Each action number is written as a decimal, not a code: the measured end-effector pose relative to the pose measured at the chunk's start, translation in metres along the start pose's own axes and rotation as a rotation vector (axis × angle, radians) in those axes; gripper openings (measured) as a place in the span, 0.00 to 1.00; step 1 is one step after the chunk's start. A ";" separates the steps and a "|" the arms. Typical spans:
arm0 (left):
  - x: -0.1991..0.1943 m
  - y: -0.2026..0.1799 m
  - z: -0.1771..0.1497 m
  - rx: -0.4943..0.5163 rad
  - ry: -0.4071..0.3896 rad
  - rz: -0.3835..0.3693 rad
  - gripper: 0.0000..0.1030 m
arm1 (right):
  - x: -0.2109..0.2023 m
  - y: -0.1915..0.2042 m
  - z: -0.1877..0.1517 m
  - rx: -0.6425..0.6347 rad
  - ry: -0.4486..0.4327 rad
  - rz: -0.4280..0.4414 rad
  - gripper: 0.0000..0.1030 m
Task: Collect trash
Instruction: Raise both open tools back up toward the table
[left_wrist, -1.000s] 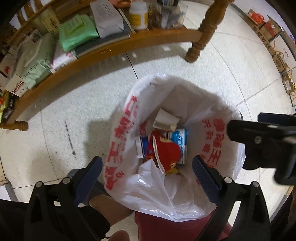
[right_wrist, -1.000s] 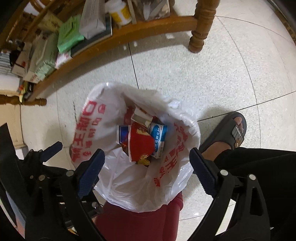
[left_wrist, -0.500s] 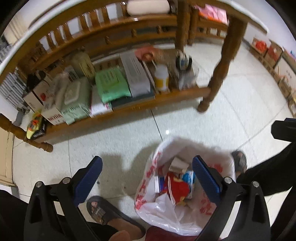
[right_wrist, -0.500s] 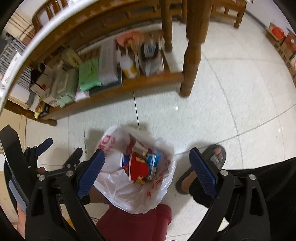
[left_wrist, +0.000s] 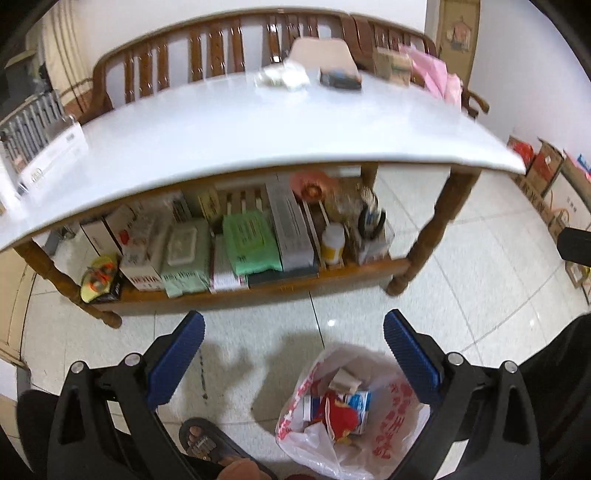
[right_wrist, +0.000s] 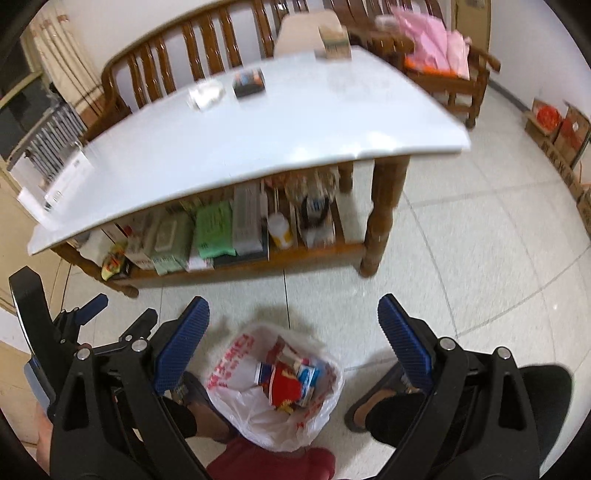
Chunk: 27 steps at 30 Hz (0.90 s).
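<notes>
The trash bag (left_wrist: 354, 417) sits open on the floor by the counter's (left_wrist: 236, 129) near edge, already holding cartons and a red wrapper, while a crumpled wrapper (left_wrist: 282, 75) and dark packet (left_wrist: 340, 79) wait at the far edge, left claw (left_wrist: 293, 354) and right claw (right_wrist: 293, 336) both spread, empty.

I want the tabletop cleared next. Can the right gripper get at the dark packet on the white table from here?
Probably yes. The right gripper is open and empty, and nothing stands between it and the dark packet; the crumpled wrapper lies beside it.
</notes>
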<state>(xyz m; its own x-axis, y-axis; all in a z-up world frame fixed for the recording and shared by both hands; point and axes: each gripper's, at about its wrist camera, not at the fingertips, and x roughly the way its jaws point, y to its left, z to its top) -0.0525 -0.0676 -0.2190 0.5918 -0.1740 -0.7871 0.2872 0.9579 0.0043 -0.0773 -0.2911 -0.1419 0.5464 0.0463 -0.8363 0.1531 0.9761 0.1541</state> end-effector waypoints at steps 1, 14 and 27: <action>-0.008 0.001 0.006 -0.002 -0.020 0.009 0.92 | -0.007 0.001 0.005 -0.009 -0.018 -0.003 0.88; -0.072 0.018 0.088 -0.027 -0.186 0.041 0.92 | -0.075 0.030 0.079 -0.131 -0.211 0.000 0.88; -0.064 0.042 0.191 -0.097 -0.203 0.013 0.92 | -0.067 0.059 0.158 -0.215 -0.223 0.003 0.88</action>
<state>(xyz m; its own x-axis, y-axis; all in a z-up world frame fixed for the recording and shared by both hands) 0.0656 -0.0599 -0.0510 0.7372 -0.1944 -0.6472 0.2104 0.9761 -0.0535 0.0249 -0.2701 0.0064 0.7172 0.0250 -0.6964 -0.0139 0.9997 0.0216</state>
